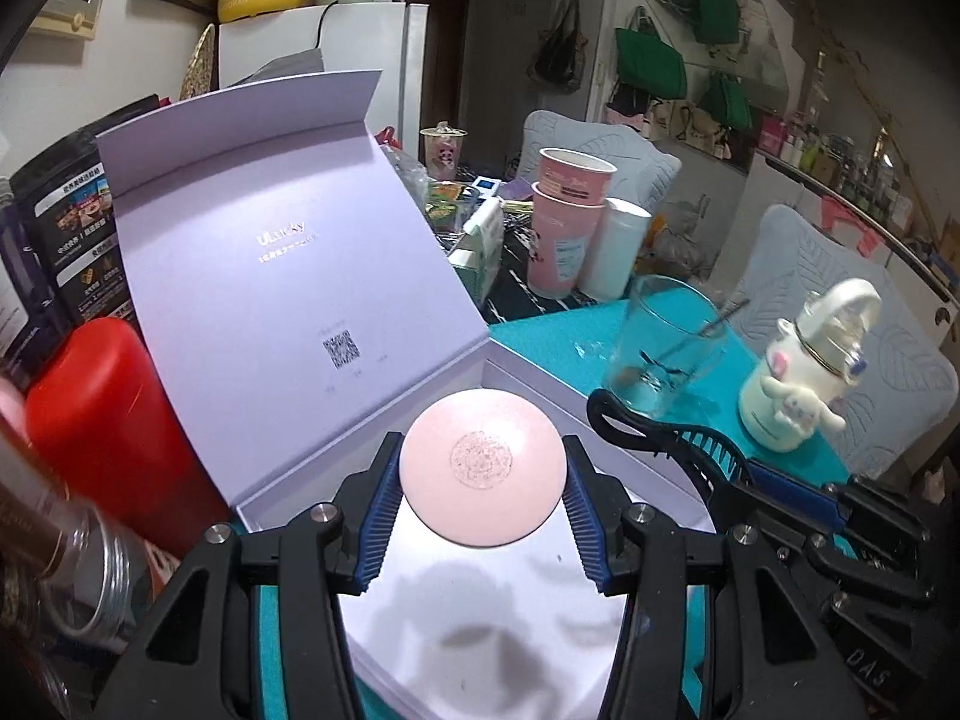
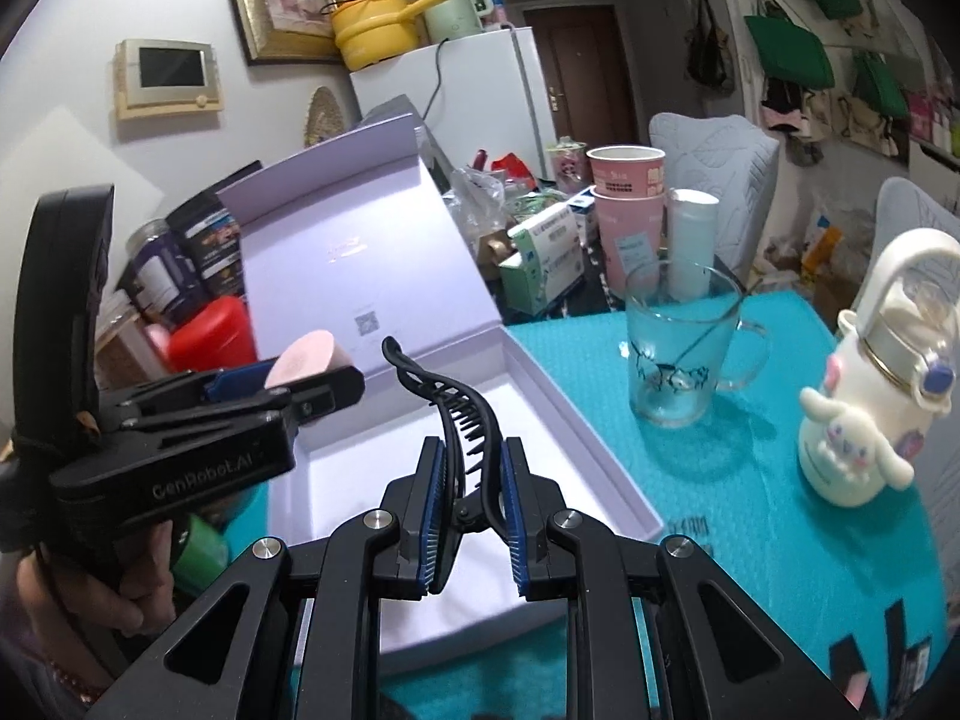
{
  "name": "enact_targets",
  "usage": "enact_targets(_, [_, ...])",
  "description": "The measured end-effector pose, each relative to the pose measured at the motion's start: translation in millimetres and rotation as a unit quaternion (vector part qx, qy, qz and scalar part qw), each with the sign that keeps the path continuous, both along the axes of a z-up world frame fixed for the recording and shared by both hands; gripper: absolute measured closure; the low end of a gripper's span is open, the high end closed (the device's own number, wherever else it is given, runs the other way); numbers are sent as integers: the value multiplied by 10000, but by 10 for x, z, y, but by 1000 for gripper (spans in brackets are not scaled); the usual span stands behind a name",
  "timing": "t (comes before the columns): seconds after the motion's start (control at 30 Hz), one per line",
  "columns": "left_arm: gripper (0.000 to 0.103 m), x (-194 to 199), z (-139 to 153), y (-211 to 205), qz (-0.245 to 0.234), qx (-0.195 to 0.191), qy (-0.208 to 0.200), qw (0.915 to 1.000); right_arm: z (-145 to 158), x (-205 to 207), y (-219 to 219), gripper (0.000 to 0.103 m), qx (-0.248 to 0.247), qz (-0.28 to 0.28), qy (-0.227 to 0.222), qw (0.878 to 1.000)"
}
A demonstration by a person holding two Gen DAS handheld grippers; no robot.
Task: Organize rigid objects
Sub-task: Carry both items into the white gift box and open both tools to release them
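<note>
My left gripper (image 1: pixel 483 468) is shut on a round pink compact (image 1: pixel 483 474) and holds it above the open white gift box (image 1: pixel 648 480), whose lid (image 1: pixel 288 276) stands up behind. In the right wrist view that left gripper (image 2: pixel 300 375) shows from the side with the pink compact (image 2: pixel 306 357) in it, over the box's left part. My right gripper (image 2: pixel 471 468) is shut on a black hair claw clip (image 2: pixel 447 408), held over the box's white floor (image 2: pixel 384 468). The clip (image 1: pixel 660 438) and right gripper also show at the right in the left wrist view.
On the teal mat (image 2: pixel 750 480) stand a glass mug with a spoon (image 2: pixel 678 348) and a white character bottle (image 2: pixel 870 396). Pink paper cups (image 2: pixel 627 204) and clutter sit behind. A red container (image 1: pixel 108 420) and a jar (image 1: pixel 78 564) are left of the box.
</note>
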State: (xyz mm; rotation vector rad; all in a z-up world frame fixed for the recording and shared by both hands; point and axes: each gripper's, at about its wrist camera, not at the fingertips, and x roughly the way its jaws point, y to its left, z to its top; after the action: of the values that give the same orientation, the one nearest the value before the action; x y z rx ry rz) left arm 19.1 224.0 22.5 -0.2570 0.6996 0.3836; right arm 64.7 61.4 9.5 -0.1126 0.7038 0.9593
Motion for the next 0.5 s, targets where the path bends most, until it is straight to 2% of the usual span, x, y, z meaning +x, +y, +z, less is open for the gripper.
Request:
enact_targets(0.17, [53,152,-139,150,-39,-17,215,9998,-59,72,170,84,-43,-43,-102,9999])
enact_targets(0.3, [53,226,-279,327,117,-167,387,9990,-133,171,309,84,-33,-40,62,10000])
enact_targets(0.5, [53,312,-457,501,315,-253,619,9973,-314,319,489,84,-306,-20,273,9992])
